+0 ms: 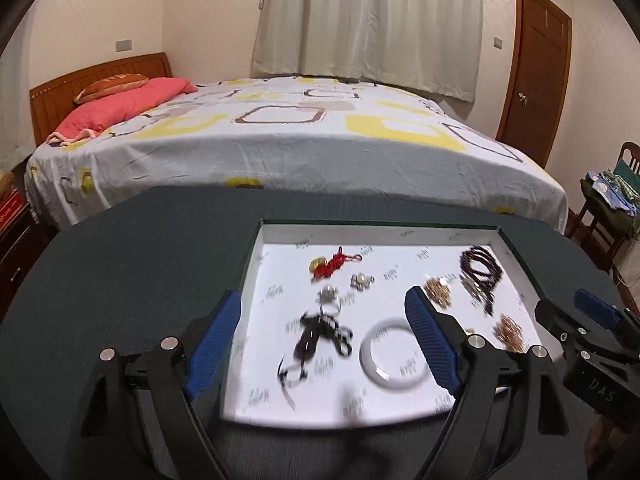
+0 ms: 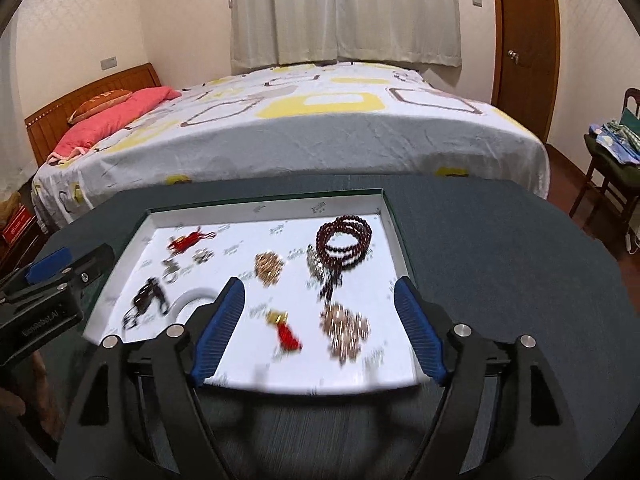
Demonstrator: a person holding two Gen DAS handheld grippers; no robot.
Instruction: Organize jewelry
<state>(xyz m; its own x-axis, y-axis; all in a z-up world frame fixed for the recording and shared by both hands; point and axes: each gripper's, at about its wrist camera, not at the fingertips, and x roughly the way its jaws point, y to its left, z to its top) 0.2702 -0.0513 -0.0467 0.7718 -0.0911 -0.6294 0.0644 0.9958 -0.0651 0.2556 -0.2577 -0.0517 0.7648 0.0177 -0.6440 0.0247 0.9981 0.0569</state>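
I hover both released tongs, left tongs [image 1: 324, 344] and right tongs [image 2: 318, 330], empty above the tray [image 2: 256, 209], where bracelet [image 2: 344, 240], bangle [image 1: 390, 354] at five o'clock and trinkets seem sorted.

Both wrist views: same tray [image 1: 280, 236], obliquely downward.

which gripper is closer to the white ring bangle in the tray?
Left. The white ring bangle lies between the open left gripper fingers; the right gripper, also open, sits further right, over the gold beads.
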